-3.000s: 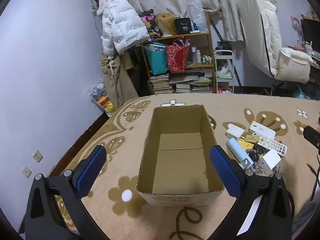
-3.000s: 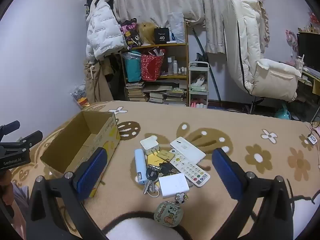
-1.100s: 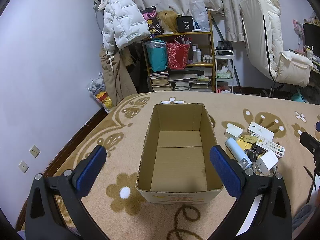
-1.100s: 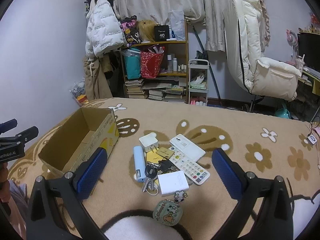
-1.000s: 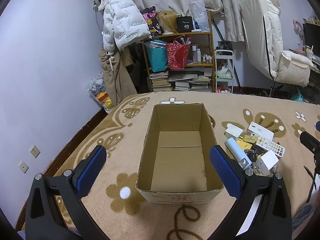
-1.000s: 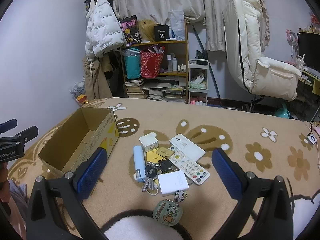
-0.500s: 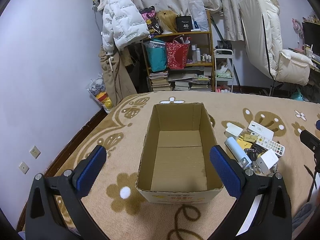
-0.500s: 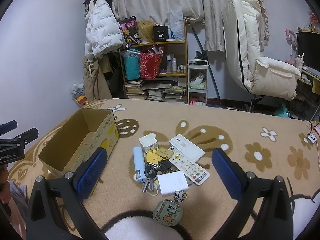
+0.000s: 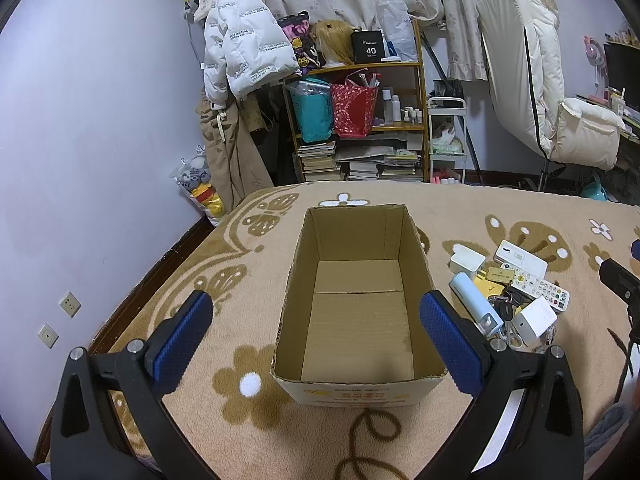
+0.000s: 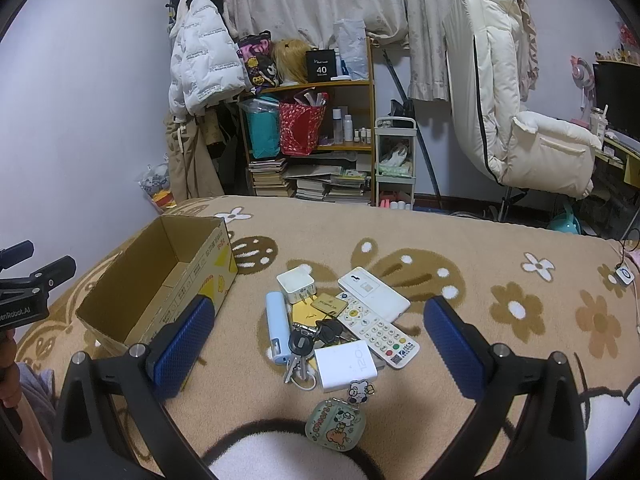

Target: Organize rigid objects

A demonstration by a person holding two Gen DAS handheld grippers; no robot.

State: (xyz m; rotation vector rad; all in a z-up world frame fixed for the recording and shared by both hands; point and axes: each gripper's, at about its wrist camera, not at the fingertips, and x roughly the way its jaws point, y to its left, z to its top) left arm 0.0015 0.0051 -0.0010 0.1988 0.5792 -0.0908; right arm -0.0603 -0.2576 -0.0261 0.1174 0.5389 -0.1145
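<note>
While each hand-held gripper gapes wide and empty, the cardboard box point(image 9: 356, 312) sits unfilled.

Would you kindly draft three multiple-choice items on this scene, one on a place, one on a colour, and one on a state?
1. Where does the pile of small objects lie relative to the open brown cardboard box?
A. Inside it
B. Beside it on the beige flowered blanket
C. On the shelf

2. What colour is the small cylindrical power bank?
A. Light blue
B. Red
C. Black

3. What state is the right gripper in?
A. Shut on the keys
B. Shut on nothing
C. Open, holding nothing

Answers: 1 B, since the box floor is bare and the pile sits on the blanket next to it; 2 A, its body is pale blue; 3 C, its jaws stand wide apart above the pile.
</note>
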